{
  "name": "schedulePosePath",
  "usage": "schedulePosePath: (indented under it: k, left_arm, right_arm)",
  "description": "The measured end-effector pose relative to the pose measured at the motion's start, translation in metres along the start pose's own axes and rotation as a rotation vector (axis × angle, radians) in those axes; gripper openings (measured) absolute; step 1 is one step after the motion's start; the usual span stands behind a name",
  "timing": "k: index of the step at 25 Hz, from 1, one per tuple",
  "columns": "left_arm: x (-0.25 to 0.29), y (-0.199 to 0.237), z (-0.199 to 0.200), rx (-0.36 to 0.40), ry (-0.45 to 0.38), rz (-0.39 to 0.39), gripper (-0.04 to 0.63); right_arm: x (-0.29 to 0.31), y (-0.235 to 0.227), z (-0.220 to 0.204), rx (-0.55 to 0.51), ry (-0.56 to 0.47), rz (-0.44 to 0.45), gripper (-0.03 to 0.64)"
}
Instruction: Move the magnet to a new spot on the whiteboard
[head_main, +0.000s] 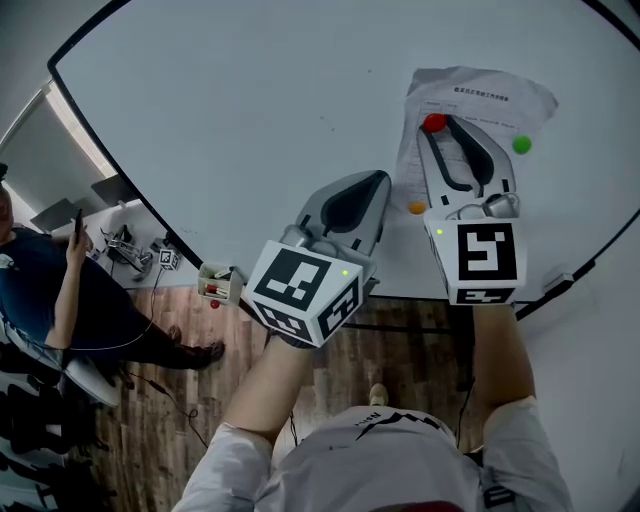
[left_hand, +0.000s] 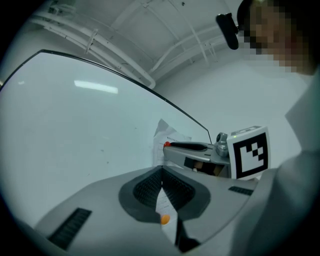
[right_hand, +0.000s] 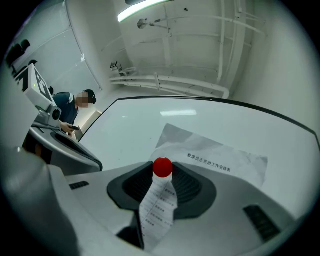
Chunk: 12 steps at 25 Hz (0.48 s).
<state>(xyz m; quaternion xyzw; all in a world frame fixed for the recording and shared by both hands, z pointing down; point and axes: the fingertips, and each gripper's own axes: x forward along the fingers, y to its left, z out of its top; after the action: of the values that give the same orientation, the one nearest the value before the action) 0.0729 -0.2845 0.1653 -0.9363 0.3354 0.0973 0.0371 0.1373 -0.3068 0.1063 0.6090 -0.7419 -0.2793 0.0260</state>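
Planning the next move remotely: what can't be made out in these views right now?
Head view: the right gripper covers the paper's lower part; the print is too small to read.
Right gripper view: the jaws hide whether the red magnet touches the paper.
Left gripper view: the orange magnet shows only partly, through the left gripper's jaw slit.

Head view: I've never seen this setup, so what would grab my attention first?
The big whiteboard fills the view, almost bare except for a crumpled printed sheet at its upper right, with a green magnet and an orange magnet on it. The right gripper pinches the red magnet on that sheet. The left gripper hangs beside it, jaws together and empty.
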Motion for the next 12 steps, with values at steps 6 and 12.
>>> schedulePosePath:
  k: [6, 12]
  left_arm:
    - [0.009, 0.01, 0.012, 0.018, -0.02, 0.007, 0.011]
    - [0.013, 0.014, 0.012, 0.026, -0.029, 0.011, 0.011]
  right_arm:
    - [0.016, -0.01, 0.007, -0.028, -0.009, -0.011, 0.129]
    - [0.027, -0.014, 0.007, -0.055, 0.004, -0.024, 0.129]
